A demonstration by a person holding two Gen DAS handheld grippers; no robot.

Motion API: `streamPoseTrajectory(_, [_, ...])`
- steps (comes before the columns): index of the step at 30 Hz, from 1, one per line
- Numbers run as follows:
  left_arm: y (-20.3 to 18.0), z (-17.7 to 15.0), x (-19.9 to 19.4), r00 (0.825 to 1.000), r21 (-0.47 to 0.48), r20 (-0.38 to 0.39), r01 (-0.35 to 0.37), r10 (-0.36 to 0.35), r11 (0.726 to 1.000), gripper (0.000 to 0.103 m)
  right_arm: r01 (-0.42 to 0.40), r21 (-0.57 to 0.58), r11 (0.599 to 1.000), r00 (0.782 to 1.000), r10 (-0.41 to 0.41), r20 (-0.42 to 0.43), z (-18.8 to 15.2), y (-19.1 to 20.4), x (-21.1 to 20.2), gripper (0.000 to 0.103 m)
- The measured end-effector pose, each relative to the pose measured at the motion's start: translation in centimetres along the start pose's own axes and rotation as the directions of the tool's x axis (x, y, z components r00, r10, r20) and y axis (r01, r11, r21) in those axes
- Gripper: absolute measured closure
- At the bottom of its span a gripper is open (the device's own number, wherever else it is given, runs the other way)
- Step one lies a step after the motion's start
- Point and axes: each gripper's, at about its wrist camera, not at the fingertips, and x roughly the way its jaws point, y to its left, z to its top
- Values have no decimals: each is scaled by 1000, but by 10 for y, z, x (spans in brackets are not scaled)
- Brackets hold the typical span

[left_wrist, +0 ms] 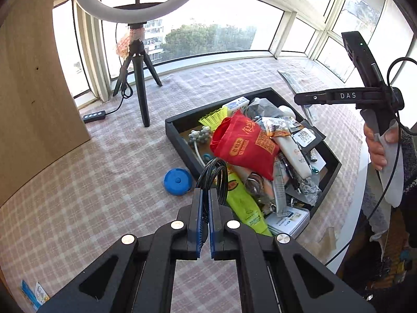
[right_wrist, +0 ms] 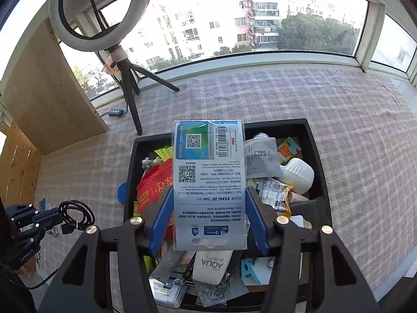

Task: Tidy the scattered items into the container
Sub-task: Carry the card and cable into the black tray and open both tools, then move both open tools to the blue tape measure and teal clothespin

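A black tray (left_wrist: 179, 140) full of small items sits on the checked tablecloth; it also shows in the right wrist view (right_wrist: 131, 172). My left gripper (left_wrist: 206, 195) is shut on a coiled black cable (left_wrist: 212, 174), held just left of the tray's near corner; the cable also shows in the right wrist view (right_wrist: 77, 216). My right gripper (right_wrist: 209, 195) is shut on a flat blister pack with a printed card (right_wrist: 209, 180), held above the tray. A blue round disc (left_wrist: 178, 181) lies on the cloth beside the tray.
A ring light on a black tripod (left_wrist: 139, 78) stands at the back left, with its cable remote (left_wrist: 94, 116) on the cloth. A wooden board (left_wrist: 34, 91) stands at the left. Windows run along the back. A red pouch (left_wrist: 242, 143) lies in the tray.
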Motion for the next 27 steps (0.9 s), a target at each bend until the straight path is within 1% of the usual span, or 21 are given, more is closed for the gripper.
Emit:
streamPoseTrajectory(2, [-21,10,6,999,29,0,53,-53,998,100,24,21,999,1000,-24,1,-2,-15,-3,49])
streamPoseTrajectory(4, [-41,19,13,996,59,0,88,-88,994,100,49,36,998,999,-49,3,-3,-27,-6,49])
streamPoseTrajectory(6, [-62,27,18,995,100,1,99,-100,990,99,46,23,999,999,-46,-3,-4,-33,-6,49])
streamPoseTrajectory(7, [-72,30,21,996,126,6,85,-86,988,96,44,14,999,999,-44,-10,-4,-35,-5,47])
streamPoseTrajectory(8, [-80,32,24,998,144,7,65,-67,987,88,67,22,998,998,-67,-15,-4,-37,-4,45])
streamPoseTrajectory(9, [-86,34,26,999,149,5,50,-51,988,59,92,38,995,996,-92,-16,-3,-40,-3,40])
streamPoseTrajectory(10, [-89,35,26,999,147,12,43,-46,988,37,96,51,994,995,-95,-14,-3,-43,-3,38])
streamPoseTrajectory(11, [-90,35,24,999,147,24,44,-48,988,35,87,65,994,996,-86,-9,-3,-45,-4,38])
streamPoseTrajectory(12, [-90,34,23,998,148,30,42,-47,988,37,78,78,994,997,-78,-5,-5,-47,-5,38])
streamPoseTrajectory(14, [-84,32,21,999,137,39,20,-25,990,37,70,80,994,998,-70,0,-5,-48,-5,38])
streamPoseTrajectory(18, [-50,25,16,999,70,36,-19,17,997,37,21,77,997,1000,-21,1,-10,-37,-5,38])
streamPoseTrajectory(21, [-18,14,13,997,23,25,-76,76,997,38,-20,60,998,1000,21,-6,-14,-22,-4,38])
streamPoseTrajectory(23, [2,5,13,994,7,14,-106,106,994,38,-48,43,998,999,48,-6,-18,-9,-4,38])
streamPoseTrajectory(27, [36,-13,21,993,10,-29,-117,117,993,38,-108,-11,994,994,108,-18,-32,24,-5,38])
